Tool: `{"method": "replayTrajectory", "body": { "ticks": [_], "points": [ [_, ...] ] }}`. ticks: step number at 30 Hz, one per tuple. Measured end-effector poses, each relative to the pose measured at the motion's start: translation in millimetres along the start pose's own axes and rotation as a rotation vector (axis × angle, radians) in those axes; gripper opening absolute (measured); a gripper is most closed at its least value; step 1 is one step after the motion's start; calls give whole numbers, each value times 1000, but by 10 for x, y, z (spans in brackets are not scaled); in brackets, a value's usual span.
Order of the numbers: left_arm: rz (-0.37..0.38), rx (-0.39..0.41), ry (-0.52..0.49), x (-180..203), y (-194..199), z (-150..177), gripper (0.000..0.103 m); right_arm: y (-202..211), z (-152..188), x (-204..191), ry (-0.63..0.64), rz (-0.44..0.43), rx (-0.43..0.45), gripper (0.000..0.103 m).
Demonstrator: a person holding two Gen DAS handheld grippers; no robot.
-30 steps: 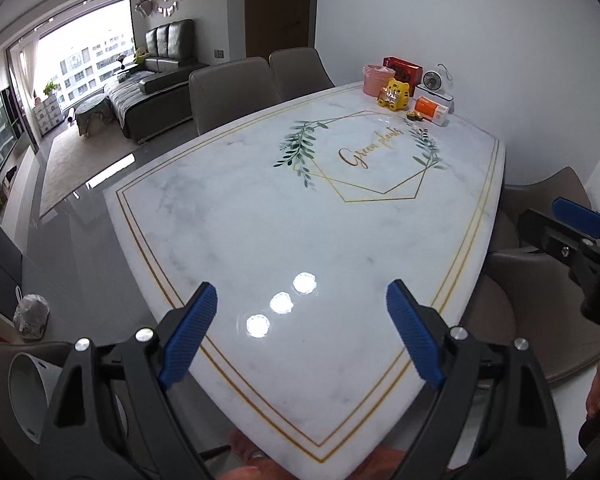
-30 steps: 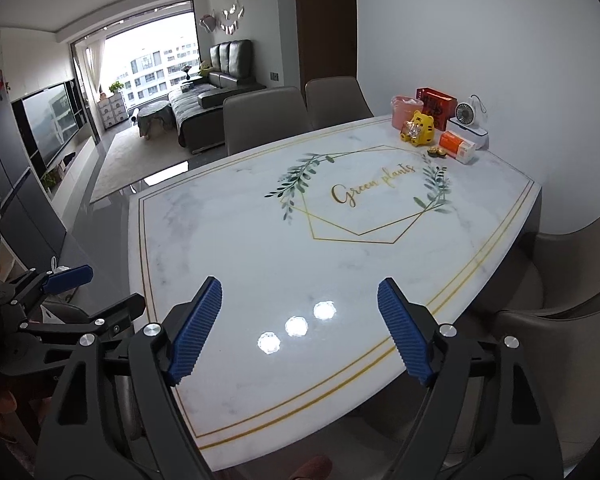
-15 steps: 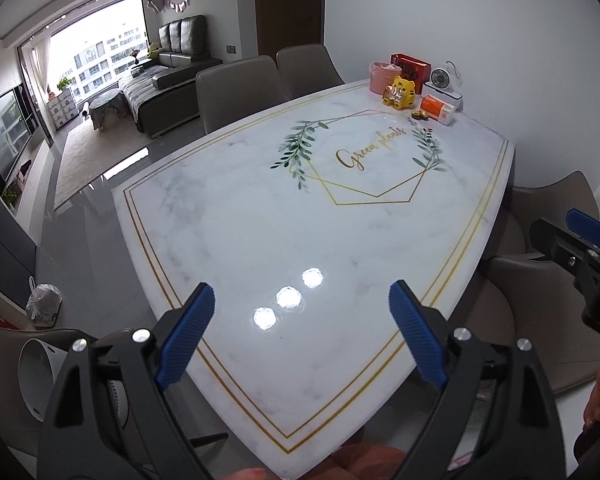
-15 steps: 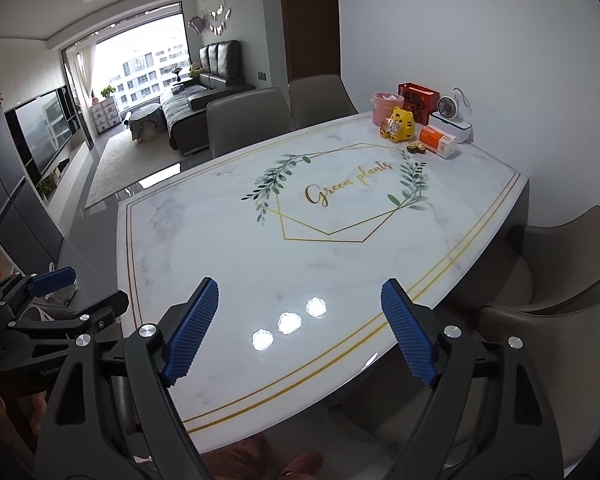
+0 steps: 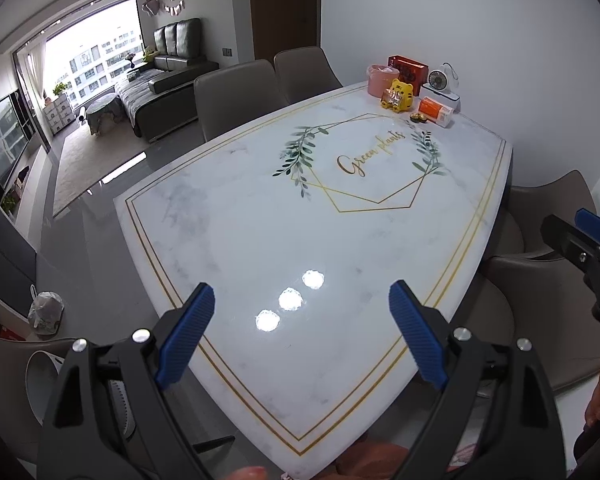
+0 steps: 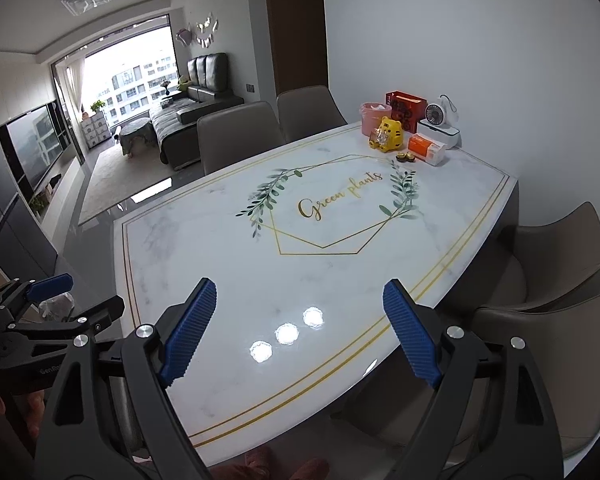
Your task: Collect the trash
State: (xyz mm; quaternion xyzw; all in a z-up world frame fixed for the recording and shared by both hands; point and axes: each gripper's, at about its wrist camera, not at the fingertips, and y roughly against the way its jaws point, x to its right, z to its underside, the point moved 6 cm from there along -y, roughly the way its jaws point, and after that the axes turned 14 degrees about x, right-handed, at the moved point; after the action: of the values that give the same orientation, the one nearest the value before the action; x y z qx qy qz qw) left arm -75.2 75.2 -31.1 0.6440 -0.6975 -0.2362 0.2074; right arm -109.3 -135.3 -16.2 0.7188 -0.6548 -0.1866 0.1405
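- At lower frame, two grippers: left gripper (image 5: 301,334) spread wide, empty; right gripper (image 6: 300,330) opening, empty.
- Upper right, on the table (image 5: 260,240): one fan (image 5: 439,82), one yellow toy (image 5: 397,96).
- Four chairs (image 6: 240,136).

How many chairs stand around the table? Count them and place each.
4: two chairs side by side along the table's far left edge, two more along its right edge. The near end is out of view.
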Motion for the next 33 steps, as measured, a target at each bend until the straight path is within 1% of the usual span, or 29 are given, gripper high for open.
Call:
{"method": "replayTrajectory", "body": {
  "ticks": [3, 8, 11, 18, 33],
  "points": [
    [4, -7, 9, -15, -11, -5, 89, -35, 2, -20, -4, -9, -7, 83],
    [1, 5, 7, -26, -10, -60, 89, -62, -20, -64, -1, -15, -10, 83],
    [-13, 16, 14, -43, -20, -92, 89, -68, -40, -82, 6, -18, -9, 83],
    [-12, 24, 22, -45, -49, -136, 89, -87, -73, -115, 17, -25, -7, 83],
    [-17, 39, 13, 0, -25, -210, 89, -57, -84, -129, 18, -27, 2, 83]
  ]
}}
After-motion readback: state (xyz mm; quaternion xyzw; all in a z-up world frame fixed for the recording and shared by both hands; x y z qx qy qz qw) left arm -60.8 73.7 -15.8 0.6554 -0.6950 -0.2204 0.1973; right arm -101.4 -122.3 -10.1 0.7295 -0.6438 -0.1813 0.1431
